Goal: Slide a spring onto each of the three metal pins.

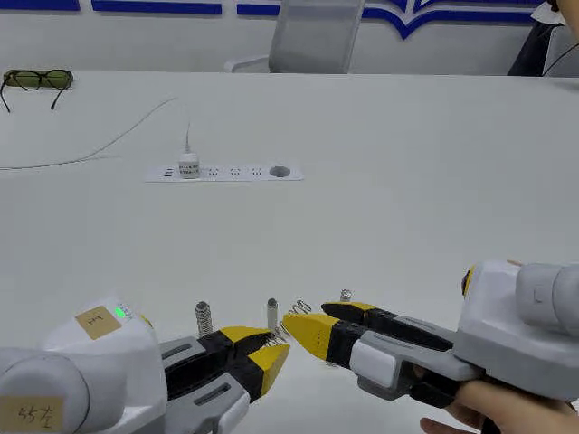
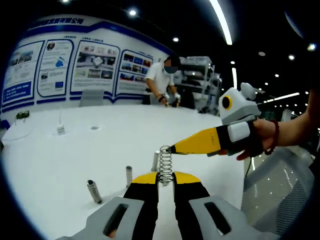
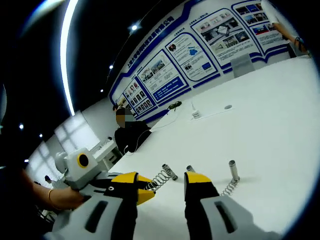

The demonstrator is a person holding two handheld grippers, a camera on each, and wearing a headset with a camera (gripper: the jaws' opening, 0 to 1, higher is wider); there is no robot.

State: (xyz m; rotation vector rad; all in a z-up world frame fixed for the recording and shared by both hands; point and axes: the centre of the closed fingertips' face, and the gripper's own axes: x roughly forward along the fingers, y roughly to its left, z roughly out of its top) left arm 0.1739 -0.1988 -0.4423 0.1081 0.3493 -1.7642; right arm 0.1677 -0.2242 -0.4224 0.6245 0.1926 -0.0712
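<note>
Spring (image 2: 165,161) upright between tips of left claw (image 2: 165,176); right claw (image 3: 167,187) opposite, agape, empty.

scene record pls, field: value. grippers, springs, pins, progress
left gripper: shut on held spring, coil upright
right gripper: open, tips close to the held spring
sprung pin: spring already on it
middle pin: bare
third pin: looks bare
loose spring: lying on the table by the third pin's base
progress: one of three pins loaded
clutter: power strip, glasses, both far from the pins
</note>
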